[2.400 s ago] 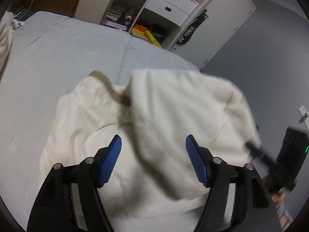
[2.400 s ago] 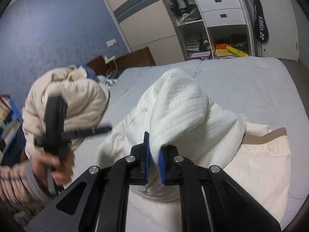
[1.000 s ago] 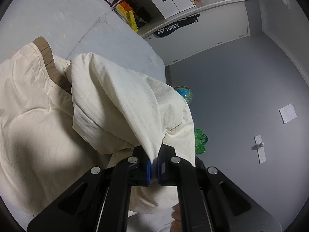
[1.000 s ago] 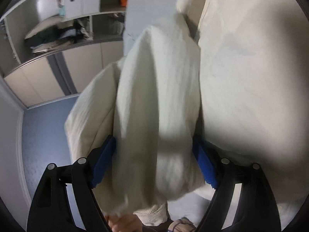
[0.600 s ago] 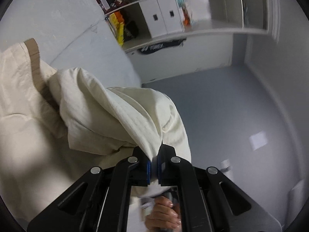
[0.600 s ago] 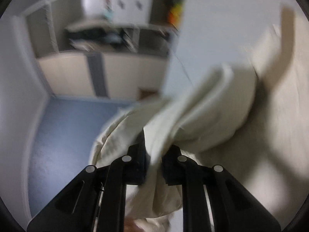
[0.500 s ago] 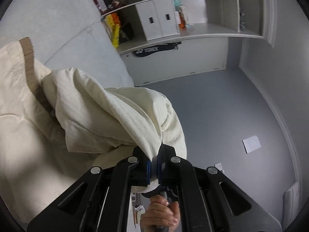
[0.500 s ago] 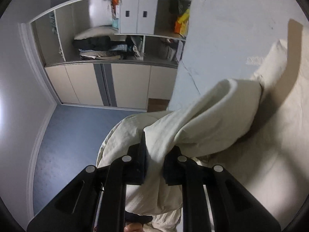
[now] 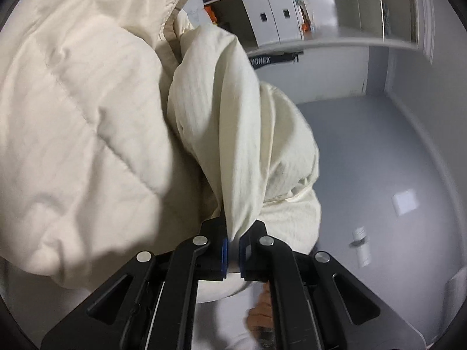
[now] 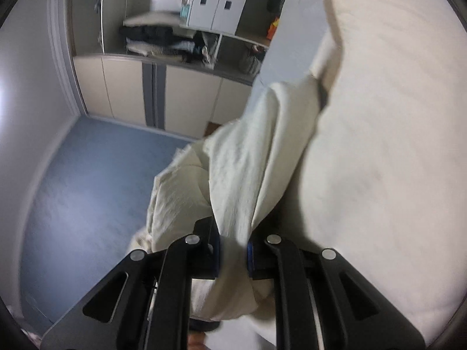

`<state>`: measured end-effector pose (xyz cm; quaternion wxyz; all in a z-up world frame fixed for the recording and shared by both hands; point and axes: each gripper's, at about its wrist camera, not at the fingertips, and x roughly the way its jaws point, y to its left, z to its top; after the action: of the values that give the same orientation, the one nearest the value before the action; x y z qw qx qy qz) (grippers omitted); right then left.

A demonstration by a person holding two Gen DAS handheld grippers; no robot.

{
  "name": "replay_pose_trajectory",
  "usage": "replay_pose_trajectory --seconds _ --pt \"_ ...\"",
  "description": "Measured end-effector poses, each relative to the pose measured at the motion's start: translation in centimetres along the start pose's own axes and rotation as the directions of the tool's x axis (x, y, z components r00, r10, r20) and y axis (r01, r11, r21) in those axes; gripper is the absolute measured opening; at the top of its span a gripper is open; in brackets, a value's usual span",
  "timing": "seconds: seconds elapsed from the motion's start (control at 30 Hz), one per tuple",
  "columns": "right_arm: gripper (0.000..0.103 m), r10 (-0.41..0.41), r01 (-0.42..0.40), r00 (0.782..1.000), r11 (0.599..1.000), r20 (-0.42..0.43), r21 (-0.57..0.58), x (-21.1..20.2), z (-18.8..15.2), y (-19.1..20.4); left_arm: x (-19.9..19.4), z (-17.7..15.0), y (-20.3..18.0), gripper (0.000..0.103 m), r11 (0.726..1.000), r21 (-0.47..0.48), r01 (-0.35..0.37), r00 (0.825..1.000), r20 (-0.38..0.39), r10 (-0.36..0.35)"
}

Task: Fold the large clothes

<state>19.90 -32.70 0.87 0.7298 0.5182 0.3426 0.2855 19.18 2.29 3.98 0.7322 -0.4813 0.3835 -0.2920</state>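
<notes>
At the bottom centre of the left wrist view, the left claw (image 9: 232,255) was pinched tight on a bunched fold of the cream quilted cotton garment (image 9: 87,116), its blue pads nearly meeting through the cloth. Low in the right wrist view, the right claw (image 10: 233,255) was likewise clamped on a thicker gather of the same garment (image 10: 379,145). The garment hung lifted off any surface, filling the left of the left view and the right of the right view. Judged from this, folding was barely begun: no flat panel or crease showed, and spreading and every fold remained. The gripped edges were crumpled, not clean hems. Beyond, grey walls and a white open wardrobe with shelves and drawers (image 10: 204,5) stood well apart, leaving ample swinging room.
</notes>
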Motion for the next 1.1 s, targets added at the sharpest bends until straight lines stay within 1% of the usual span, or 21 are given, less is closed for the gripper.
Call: replay_pose_trajectory --seconds 0.07,0.13,0.2,0.23,0.3,0.33,0.4,0.5,0.53,0.6,0.67,0.7,0.77,0.83,0.87,0.97,1.03,1.1 --pt "0.011 -0.035 0.034 0.999 0.999 -0.026 -0.026 -0.1 -0.2 -0.1 0.0 0.0 0.4 0.006 1.000 0.017 -0.024 0.999 -0.021 0.025" --pt "0.011 -0.090 0.086 0.995 0.994 -0.051 -0.073 0.5 -0.1 0.6 -0.3 0.1 0.5 0.006 0.998 0.044 -0.048 0.998 -0.033 0.049" --pt "0.013 -0.166 0.154 0.982 0.980 -0.085 -0.127 1.0 0.0 1.7 -0.5 0.4 0.4 0.006 0.996 0.064 -0.066 0.997 -0.044 0.069" --pt "0.019 -0.187 0.173 0.978 0.975 -0.097 -0.137 1.2 0.1 2.0 -0.3 0.4 0.5 0.007 0.994 0.076 -0.076 0.996 -0.051 0.080" --pt "0.021 -0.247 0.230 0.962 0.962 -0.115 -0.146 1.1 0.4 3.1 -0.3 0.9 0.3 0.007 0.993 0.082 -0.081 0.994 -0.060 0.086" --pt "0.023 -0.261 0.243 0.959 0.957 -0.112 -0.156 0.9 0.5 3.5 -0.2 1.1 0.2 0.007 0.993 0.083 -0.082 0.994 -0.061 0.087" --pt "0.023 -0.289 0.269 0.954 0.942 -0.079 -0.203 0.4 0.5 5.2 -0.4 1.4 0.2 0.007 0.994 0.080 -0.078 0.995 -0.063 0.083" --pt "0.023 -0.325 0.300 0.944 0.915 -0.053 -0.269 0.1 -0.2 7.3 -0.9 1.6 0.6 0.007 0.994 0.079 -0.076 0.995 -0.066 0.082" --pt "0.023 -0.351 0.323 0.935 0.897 -0.042 -0.302 0.5 -0.3 8.3 -0.8 1.9 0.4 0.007 0.994 0.079 -0.077 0.994 -0.066 0.082" --pt "0.023 -0.415 0.379 0.909 0.854 -0.027 -0.357 1.1 -0.6 9.6 -0.8 2.0 0.2 0.008 0.994 0.078 -0.077 0.994 -0.067 0.082" --pt "0.023 -0.452 0.418 0.892 0.840 -0.021 -0.346 1.0 -1.1 9.4 -1.1 2.0 0.2 0.008 0.993 0.085 -0.081 0.994 -0.069 0.087" --pt "0.023 -0.443 0.418 0.897 0.853 -0.009 -0.312 -0.7 -2.0 7.7 -1.2 2.0 0.1 0.008 0.993 0.087 -0.084 0.993 -0.074 0.091" --pt "0.023 -0.430 0.413 0.903 0.869 -0.003 -0.271 -2.2 -2.8 6.0 -1.2 2.1 0.3 0.008 0.992 0.092 -0.089 0.992 -0.083 0.097" --pt "0.023 -0.412 0.401 0.911 0.885 0.001 -0.238 -3.1 -3.2 5.2 -1.1 2.1 0.4 0.009 0.990 0.101 -0.103 0.990 -0.088 0.112" --pt "0.023 -0.428 0.420 0.904 0.876 0.019 -0.236 -3.8 -3.4 5.2 -1.2 2.1 0.5 0.010 0.988 0.105 -0.112 0.989 -0.085 0.121" --pt "0.023 -0.415 0.416 0.908 0.877 0.056 -0.241 -5.0 -3.1 6.5 -1.2 2.2 0.5 0.010 0.986 0.110 -0.123 0.988 -0.081 0.133" --pt "0.023 -0.387 0.392 0.919 0.875 0.077 -0.285 -4.9 -2.5 8.9 -1.2 2.0 0.4 0.010 0.982 0.130 -0.135 0.986 -0.079 0.146" --pt "0.025 -0.367 0.358 0.929 0.869 0.042 -0.340 -3.5 -2.1 11.0 -1.2 2.0 0.4 0.010 0.982 0.131 -0.138 0.986 -0.079 0.149"
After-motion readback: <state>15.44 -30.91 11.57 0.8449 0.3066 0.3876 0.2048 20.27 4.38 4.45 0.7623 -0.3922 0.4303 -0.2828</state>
